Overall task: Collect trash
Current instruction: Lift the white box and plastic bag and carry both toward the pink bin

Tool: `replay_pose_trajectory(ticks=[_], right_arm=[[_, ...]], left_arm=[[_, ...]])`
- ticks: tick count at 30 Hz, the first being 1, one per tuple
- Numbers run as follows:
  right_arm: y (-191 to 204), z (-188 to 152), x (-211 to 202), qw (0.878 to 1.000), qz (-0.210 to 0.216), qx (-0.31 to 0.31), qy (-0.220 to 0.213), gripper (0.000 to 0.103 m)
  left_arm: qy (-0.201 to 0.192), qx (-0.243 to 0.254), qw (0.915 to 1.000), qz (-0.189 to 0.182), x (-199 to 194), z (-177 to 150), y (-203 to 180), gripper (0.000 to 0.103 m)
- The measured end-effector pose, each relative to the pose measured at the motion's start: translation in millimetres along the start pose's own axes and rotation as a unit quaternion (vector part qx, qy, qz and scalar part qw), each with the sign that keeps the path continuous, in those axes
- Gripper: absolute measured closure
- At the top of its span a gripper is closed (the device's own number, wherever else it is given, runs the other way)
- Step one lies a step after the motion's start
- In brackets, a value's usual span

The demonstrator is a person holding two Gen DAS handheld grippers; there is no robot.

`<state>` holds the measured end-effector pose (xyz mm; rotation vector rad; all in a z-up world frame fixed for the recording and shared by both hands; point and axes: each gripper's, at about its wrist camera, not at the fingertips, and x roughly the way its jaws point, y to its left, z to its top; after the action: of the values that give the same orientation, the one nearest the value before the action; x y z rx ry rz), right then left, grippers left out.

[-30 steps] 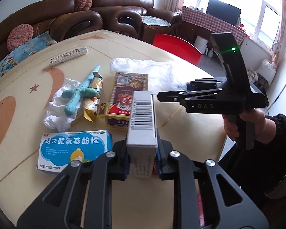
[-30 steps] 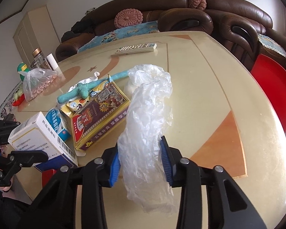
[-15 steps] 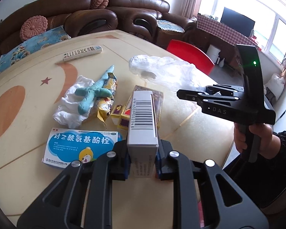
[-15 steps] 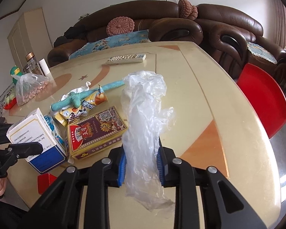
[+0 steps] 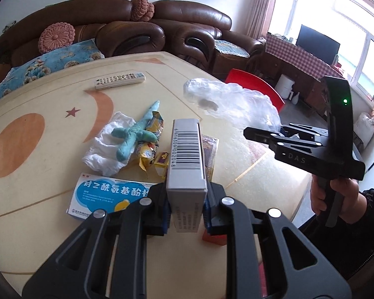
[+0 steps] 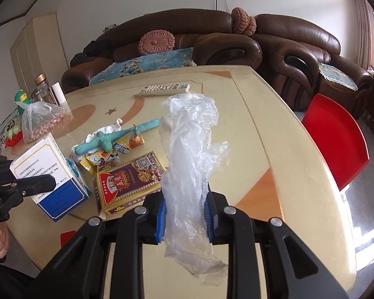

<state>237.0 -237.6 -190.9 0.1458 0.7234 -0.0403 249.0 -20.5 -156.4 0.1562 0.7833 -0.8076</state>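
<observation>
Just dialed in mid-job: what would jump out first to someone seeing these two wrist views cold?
Each hand-held gripper is already loaded: the left hand-held gripper clamps a white barcoded box upright above the table, and the right hand-held gripper pinches a crumpled clear plastic bag that hangs between its blue pads. Behind them a litter pile sits mid-table: a teal plush toy on white tissue, and a playing-card box.
</observation>
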Motion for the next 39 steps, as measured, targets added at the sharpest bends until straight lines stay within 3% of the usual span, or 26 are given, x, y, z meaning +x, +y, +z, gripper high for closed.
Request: replay_pose_trajectory(ticks=[7,22,29,39], right_arm=[[10.0,9.0,-29.1,0.999,-0.013,-0.020,-0.022,0.079],[30.4,21.7,-145.0,0.996,-0.010,-0.044,-0.080,0.079],[43.1,5.3,-206.3,0.994,-0.004,-0.061,-0.090,0.079],[47.5,-23.6,-268.9,0.993,0.006,-0.082,-0.079,0.079]], left_arm=[[-0.017,-0.011,0.9989,0.042,-19.3,4.0,-3.6,0.082],[-0.081,-0.026,0.9941,0.067,-115.5,-1.2,-43.7,0.082],[-0.099,-0.010,0.9918,0.080,-154.3,-10.2,-78.6,0.082],[-0.093,0.000,0.9930,0.074,-178.9,-41.3,-120.3,0.082]])
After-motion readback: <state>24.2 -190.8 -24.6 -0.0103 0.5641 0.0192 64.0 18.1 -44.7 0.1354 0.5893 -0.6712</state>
